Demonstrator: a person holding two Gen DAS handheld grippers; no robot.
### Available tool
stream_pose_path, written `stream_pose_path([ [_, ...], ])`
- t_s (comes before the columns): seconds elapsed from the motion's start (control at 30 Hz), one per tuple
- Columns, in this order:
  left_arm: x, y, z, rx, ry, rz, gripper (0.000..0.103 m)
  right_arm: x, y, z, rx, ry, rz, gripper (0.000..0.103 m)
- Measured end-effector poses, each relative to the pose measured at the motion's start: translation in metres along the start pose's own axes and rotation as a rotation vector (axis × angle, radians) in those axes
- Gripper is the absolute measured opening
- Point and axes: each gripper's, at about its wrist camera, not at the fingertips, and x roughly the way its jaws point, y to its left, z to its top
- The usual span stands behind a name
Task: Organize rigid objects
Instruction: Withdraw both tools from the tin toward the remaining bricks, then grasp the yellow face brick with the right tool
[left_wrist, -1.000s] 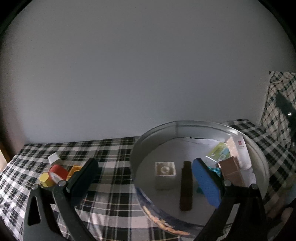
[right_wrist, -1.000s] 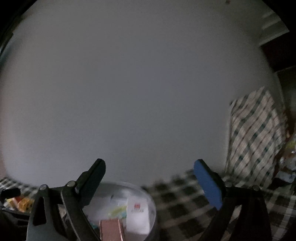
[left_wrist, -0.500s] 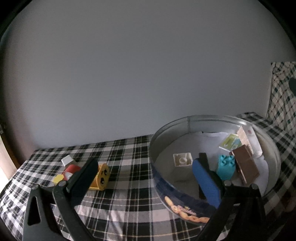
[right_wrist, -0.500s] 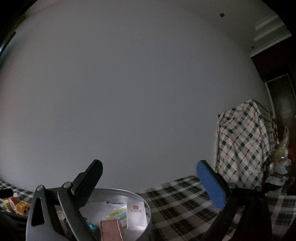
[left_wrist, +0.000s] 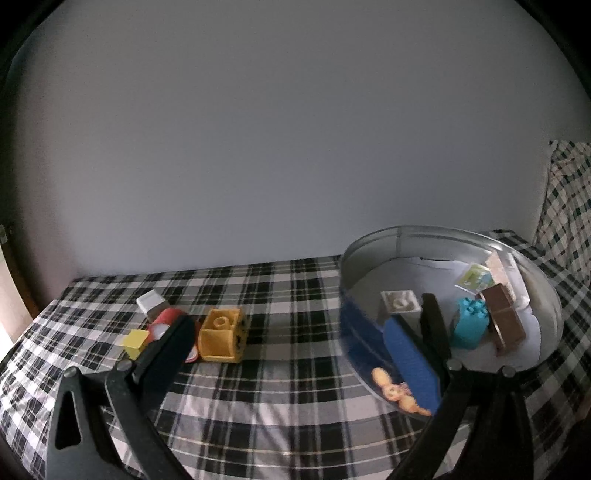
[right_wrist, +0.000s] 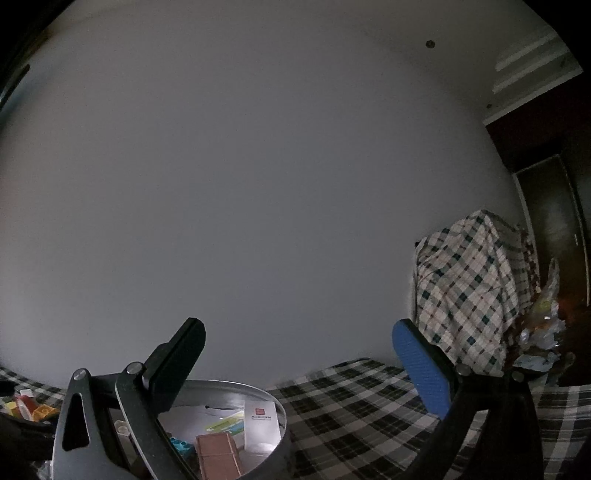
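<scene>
A round metal tin (left_wrist: 543, 295) on the checked cloth holds a white brick (left_wrist: 400, 301), a dark bar (left_wrist: 432, 321), a cyan brick (left_wrist: 471, 326), a brown block (left_wrist: 504, 321) and white cards. Left of it lie an orange brick (left_wrist: 221, 334), a red piece (left_wrist: 166, 319), a yellow cube (left_wrist: 136, 339) and a white piece (left_wrist: 150, 301). My left gripper (left_wrist: 291, 341) is open and empty above the cloth between tin and pile. My right gripper (right_wrist: 299, 345) is open and empty, raised above the tin (right_wrist: 273, 402), which shows the brown block (right_wrist: 218, 454).
A grey wall runs close behind the table. A chair draped in checked cloth (right_wrist: 476, 280) stands at the right, with crumpled bags (right_wrist: 543, 332) beside it. The checked tablecloth (left_wrist: 280, 369) covers the table.
My left gripper has pulled back out of the tin and swung left toward the pile of pieces. My right gripper has risen and tilted up; both stay open.
</scene>
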Motion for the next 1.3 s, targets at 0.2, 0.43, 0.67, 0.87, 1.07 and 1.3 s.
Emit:
stream_pose_path([
  [0.2,0.004,0.022,-0.002,-0.024,0.013,0.004,0.103,-0.008,0.01,0.0,-0.024,-0.001,-0.002,0.102],
  [0.43,0.008,0.046,-0.004,-0.036,0.018,0.021,0.103,-0.015,0.034,-0.003,0.022,0.065,0.059,0.102],
  [0.67,0.012,0.073,-0.005,-0.045,0.018,0.047,0.103,-0.019,0.083,-0.009,0.024,0.125,0.172,0.102],
  [0.87,0.018,0.098,-0.006,-0.073,0.032,0.066,0.103,-0.021,0.119,-0.016,0.033,0.18,0.248,0.102],
  [1.07,0.025,0.122,-0.008,-0.095,0.046,0.087,0.103,-0.021,0.148,-0.021,0.038,0.231,0.31,0.102],
  [1.3,0.037,0.155,-0.011,-0.113,0.081,0.124,0.103,-0.015,0.181,-0.031,0.014,0.328,0.389,0.102],
])
